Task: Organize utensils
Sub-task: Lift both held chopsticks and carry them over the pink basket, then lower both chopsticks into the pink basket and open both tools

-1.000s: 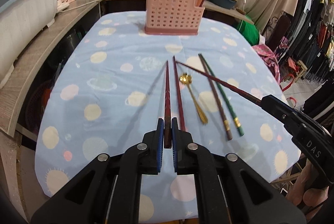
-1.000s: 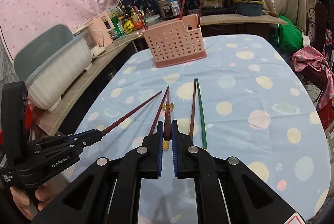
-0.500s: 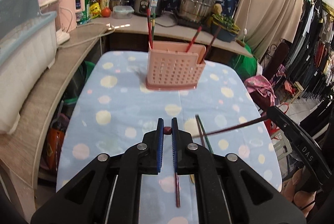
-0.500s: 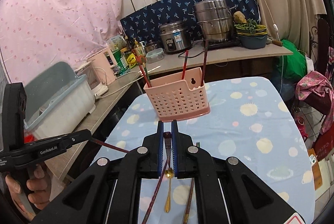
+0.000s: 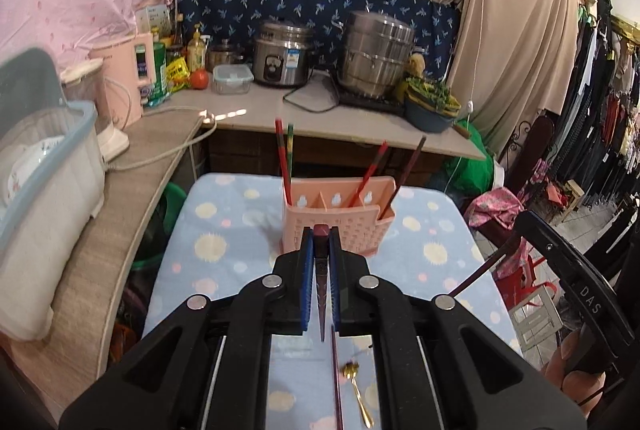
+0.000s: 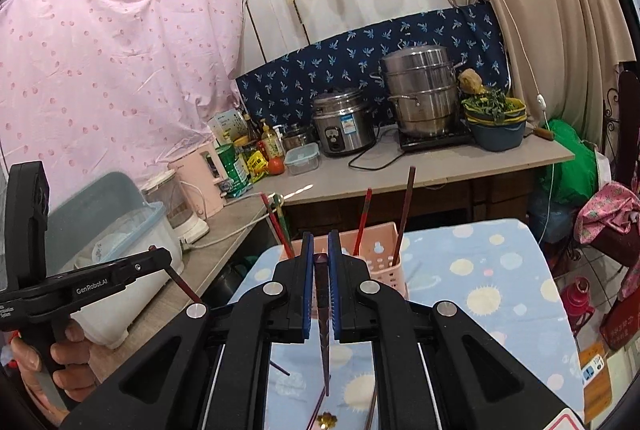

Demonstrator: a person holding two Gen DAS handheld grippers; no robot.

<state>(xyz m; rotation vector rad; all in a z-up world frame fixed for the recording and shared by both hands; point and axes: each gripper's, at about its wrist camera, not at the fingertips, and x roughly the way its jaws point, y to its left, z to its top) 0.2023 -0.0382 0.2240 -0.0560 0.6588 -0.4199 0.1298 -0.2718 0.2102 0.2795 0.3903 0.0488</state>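
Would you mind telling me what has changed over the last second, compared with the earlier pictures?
Both grippers rose from the table with their chopsticks and tilted up toward the pink holder. The left gripper and right gripper stay shut on one chopstick each, now hanging tip-down. The gold spoon and the other chopsticks remain on the tablecloth; the holder has not moved.

So a second ago both my chopsticks were lying flat on the cloth — now each one's lifted clear and hangs point-down. My left gripper (image 5: 321, 234) has its chopstick (image 5: 321, 284) up in front of the pink holder (image 5: 338, 226), which sits much closer ahead. Same on the right gripper (image 6: 321, 240) — its chopstick (image 6: 324, 326) came up too, leaving the gold spoon (image 5: 357, 390) below me.
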